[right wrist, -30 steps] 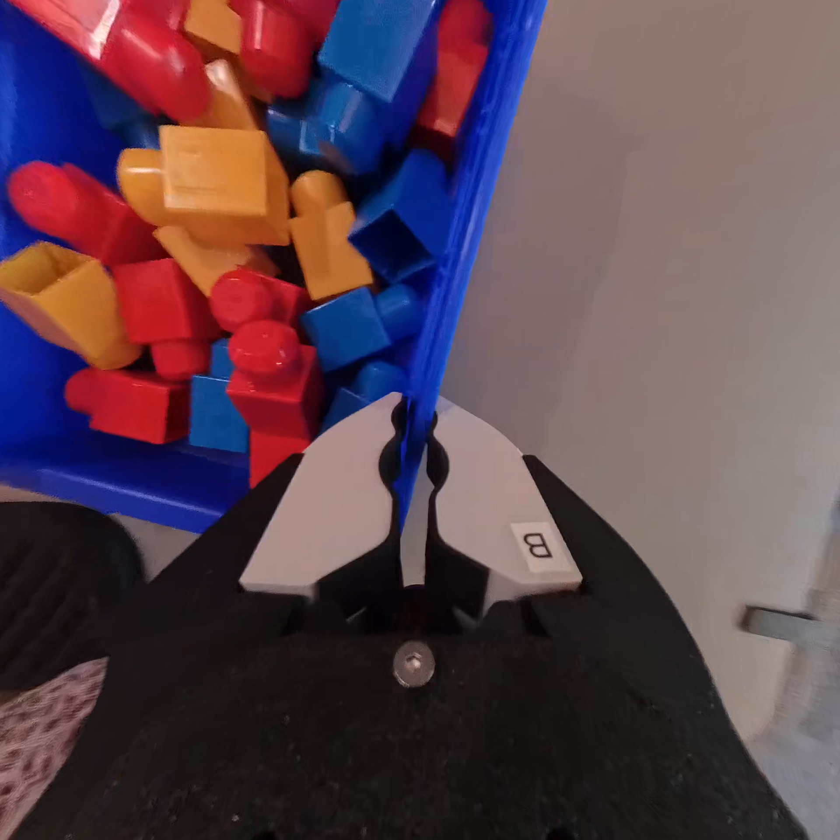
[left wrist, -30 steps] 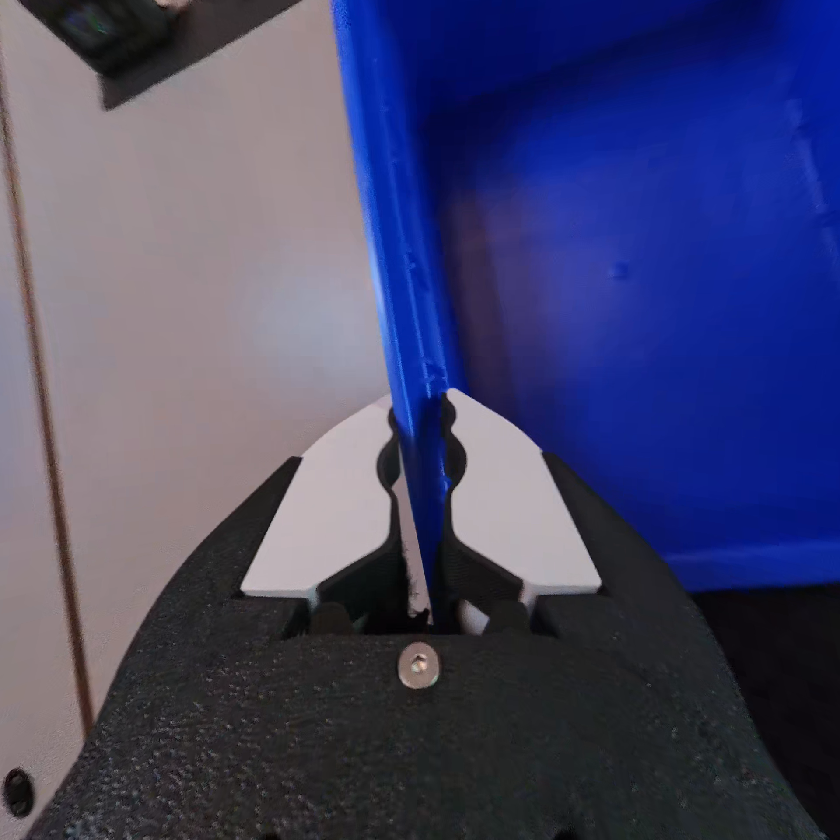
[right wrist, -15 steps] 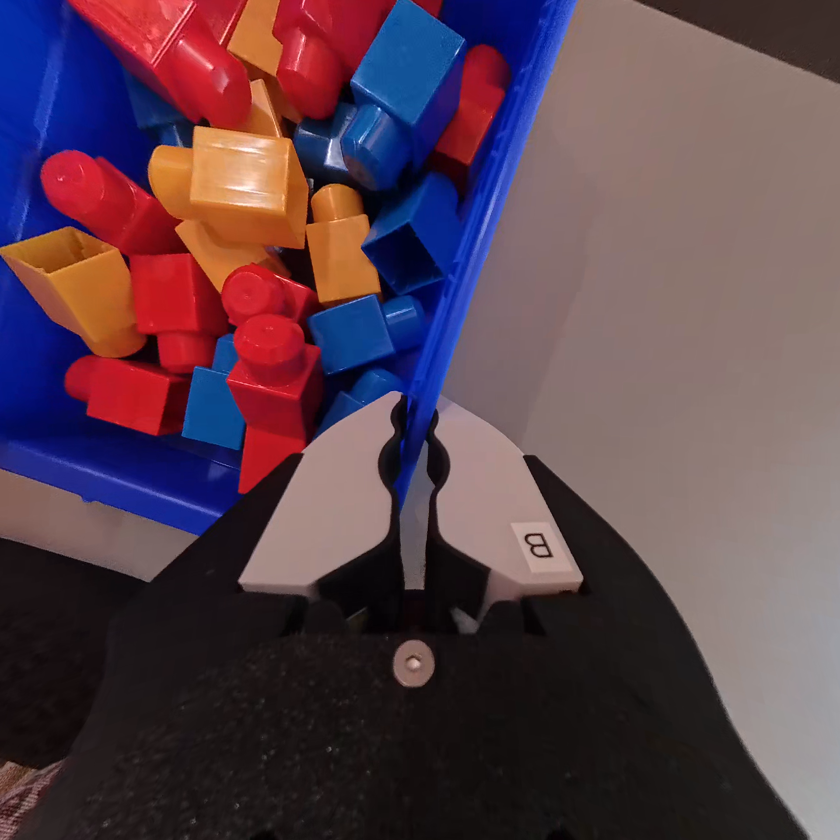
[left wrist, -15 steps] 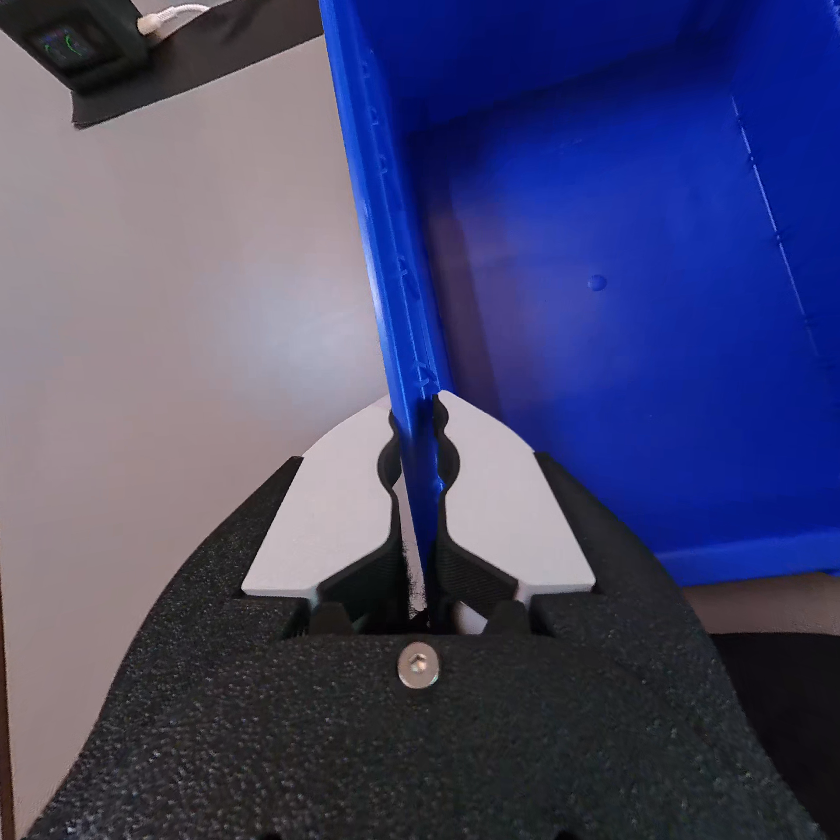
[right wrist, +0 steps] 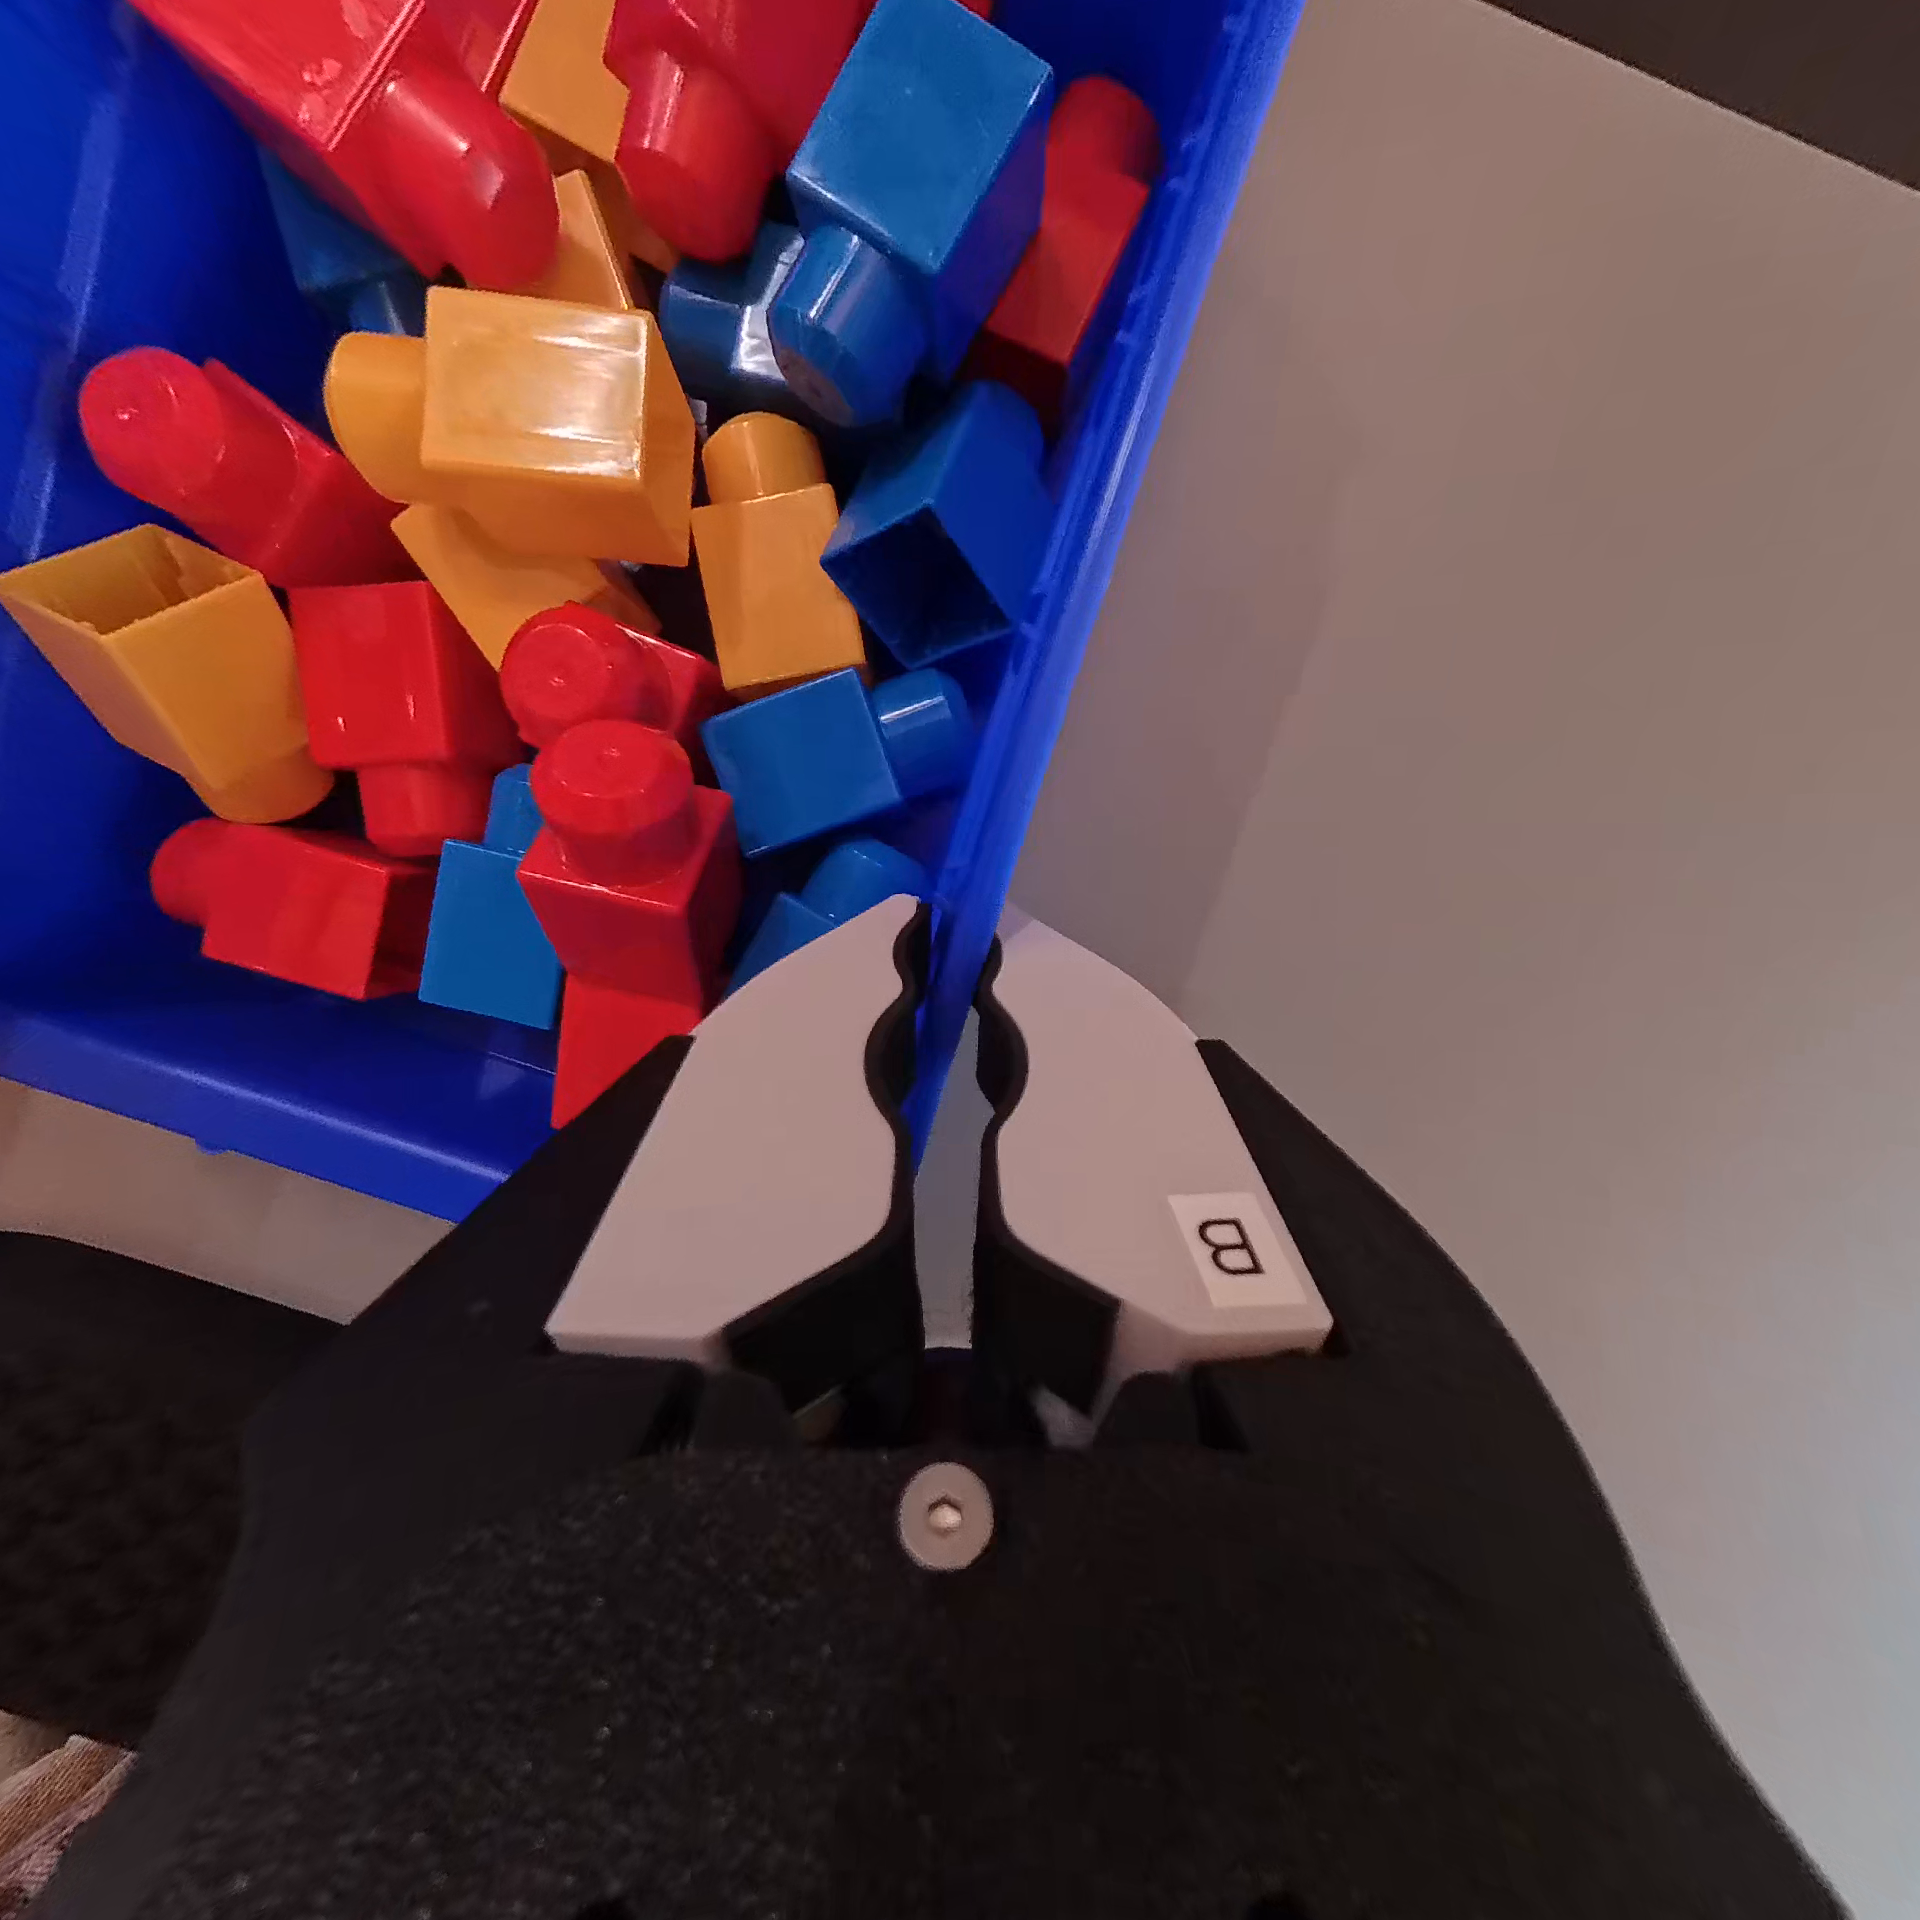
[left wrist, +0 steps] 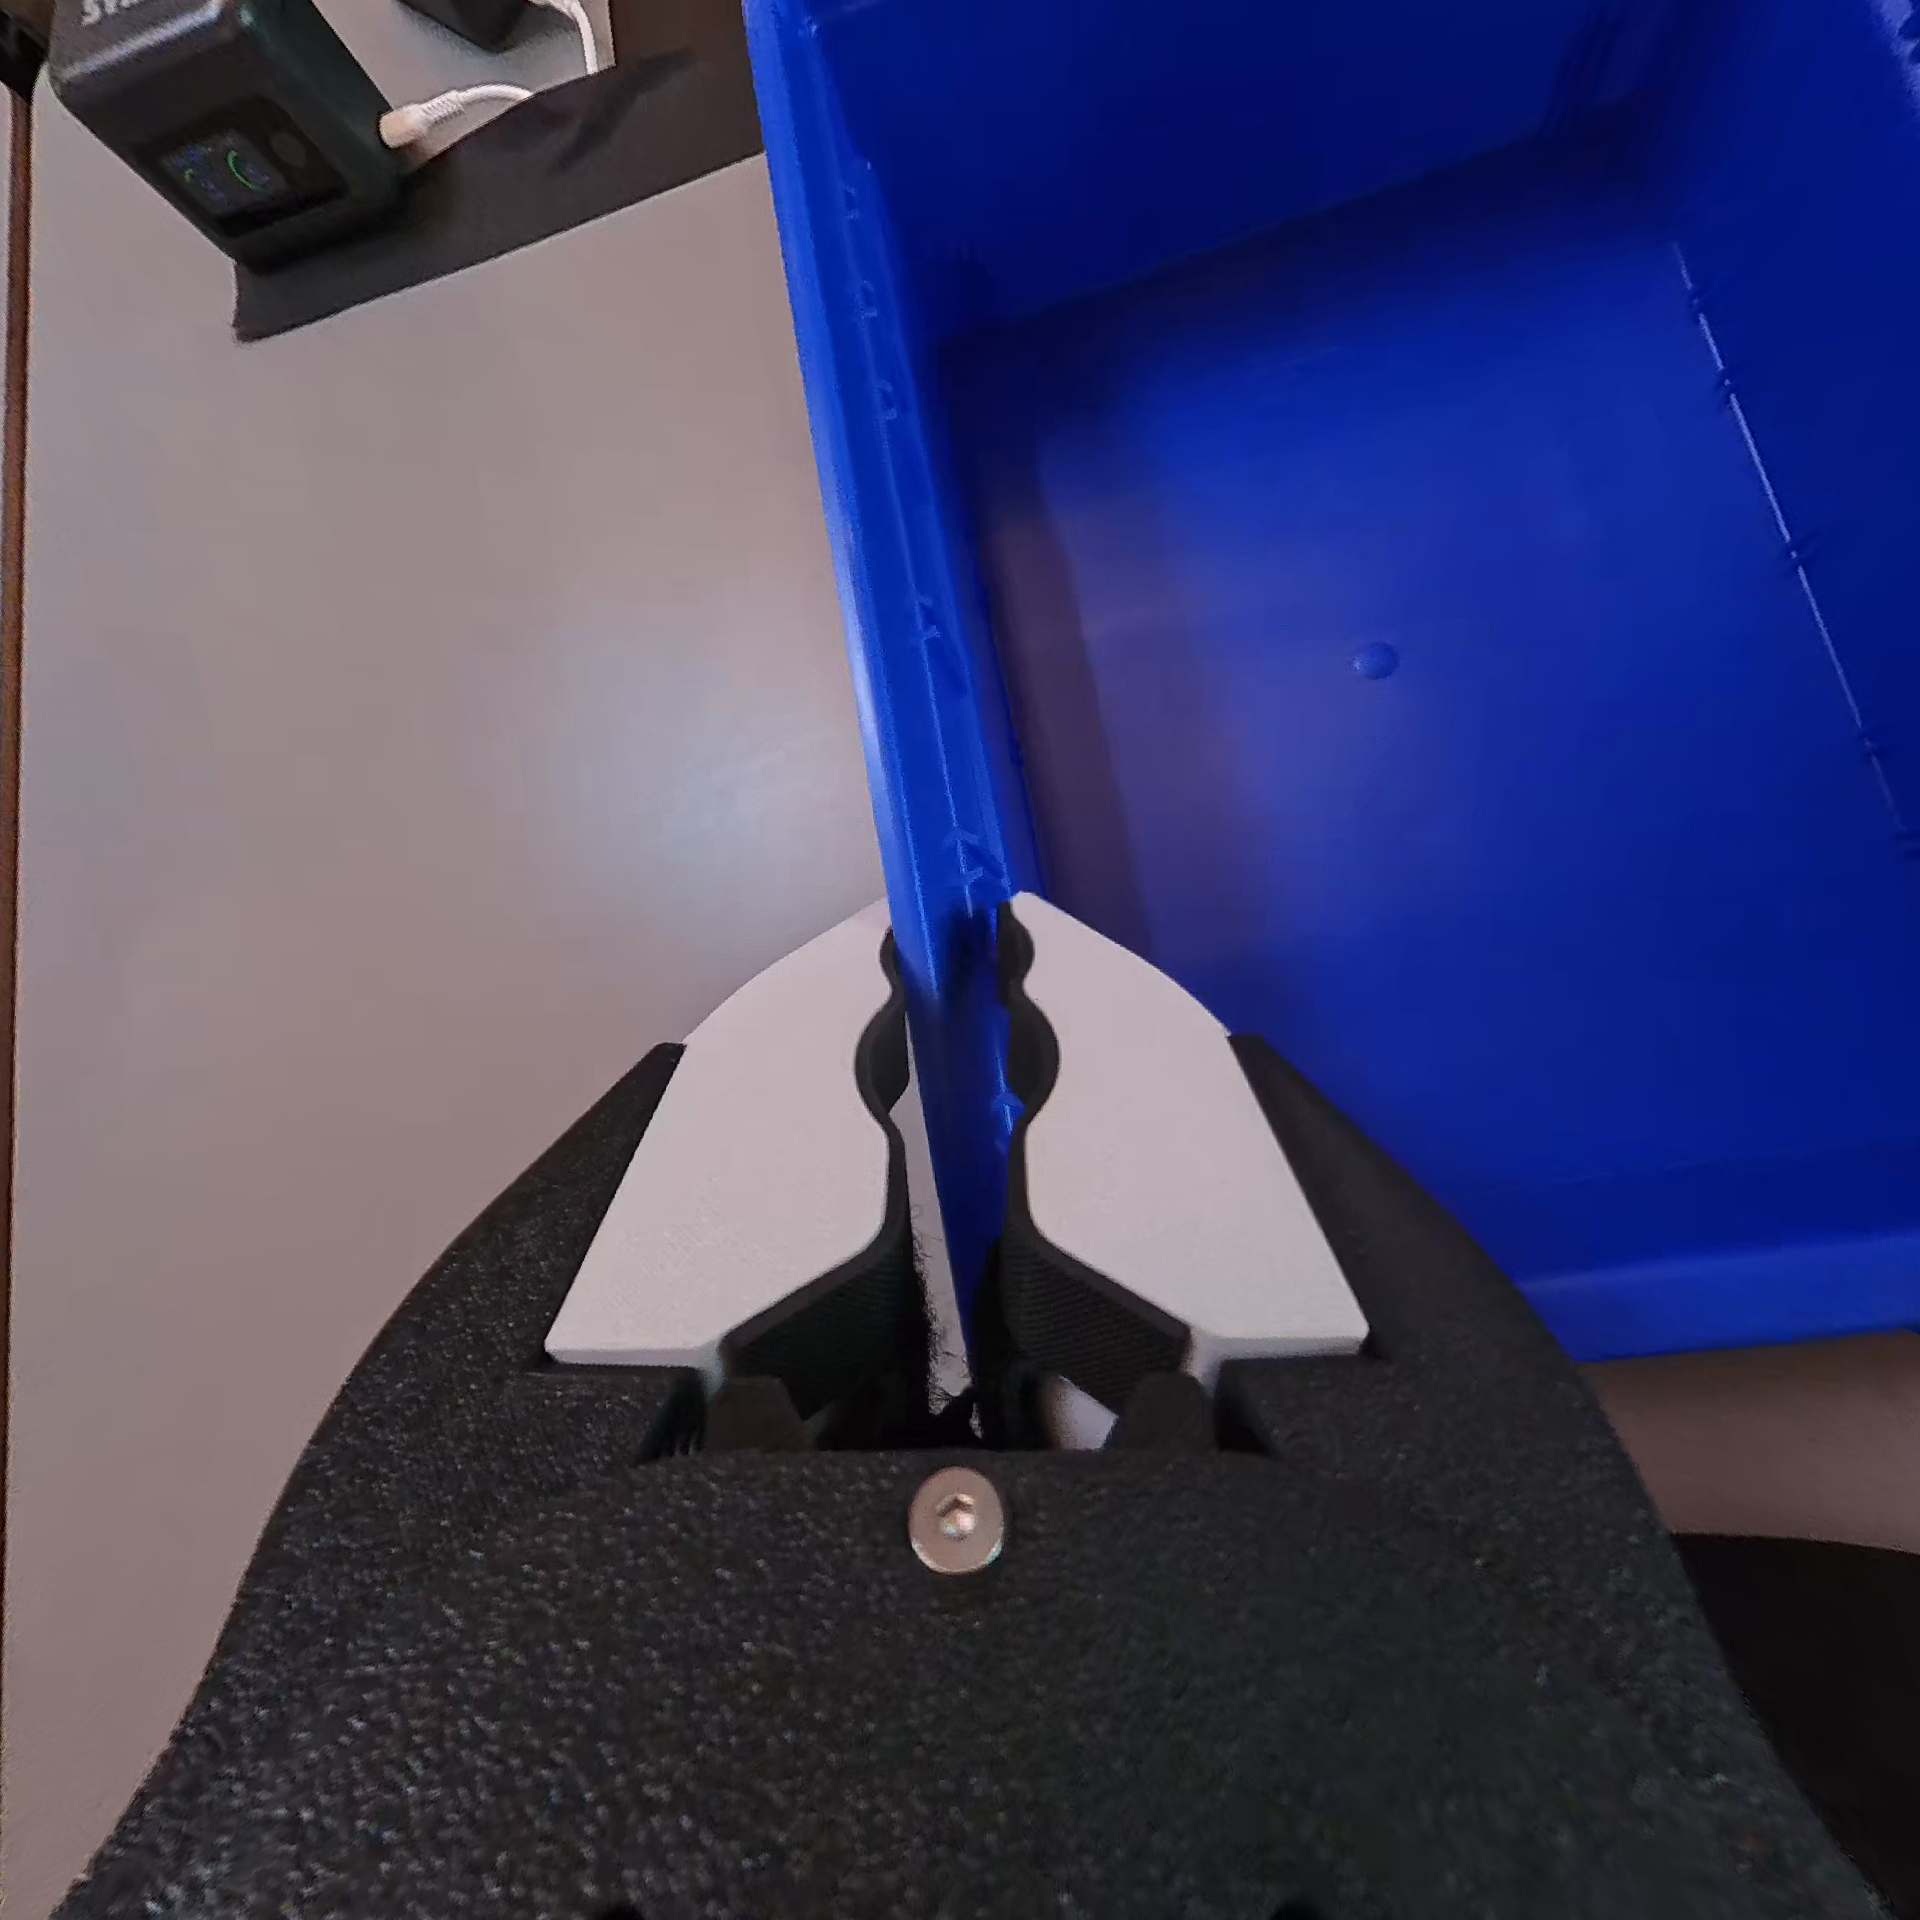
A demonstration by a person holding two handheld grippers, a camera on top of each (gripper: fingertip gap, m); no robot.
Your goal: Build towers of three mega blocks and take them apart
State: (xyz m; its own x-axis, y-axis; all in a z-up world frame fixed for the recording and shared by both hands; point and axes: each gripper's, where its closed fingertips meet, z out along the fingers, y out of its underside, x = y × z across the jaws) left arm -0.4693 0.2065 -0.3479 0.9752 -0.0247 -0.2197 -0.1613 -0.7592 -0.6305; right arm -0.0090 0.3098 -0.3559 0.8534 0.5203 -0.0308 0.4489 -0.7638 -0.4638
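The left gripper (left wrist: 948,925), black-bodied with pale grey fingers, pinches the thin side wall of a bright blue plastic bin (left wrist: 1455,727), one finger inside the wall and one outside it. The right gripper (right wrist: 951,920), of the same build, is clamped the same way on the opposite side wall of the blue bin (right wrist: 1091,582). Outside each wall the pale grey tabletop (left wrist: 416,675) lies bare and open, and the bin's near rim sits close to the table's front edge. The left wrist view shows only the bin's bare blue floor and walls, plus a small dark device with a lit screen (left wrist: 223,125) and a white cable (left wrist: 457,104) on a black mat at the table's far end, well apart from the bin. The right wrist view alone shows the red, blue and yellow-orange plastic mega blocks (right wrist: 561,520), heaped loose and unjoined against the wall that the right gripper holds, some touching it, the nearest red one just beside the inner finger.
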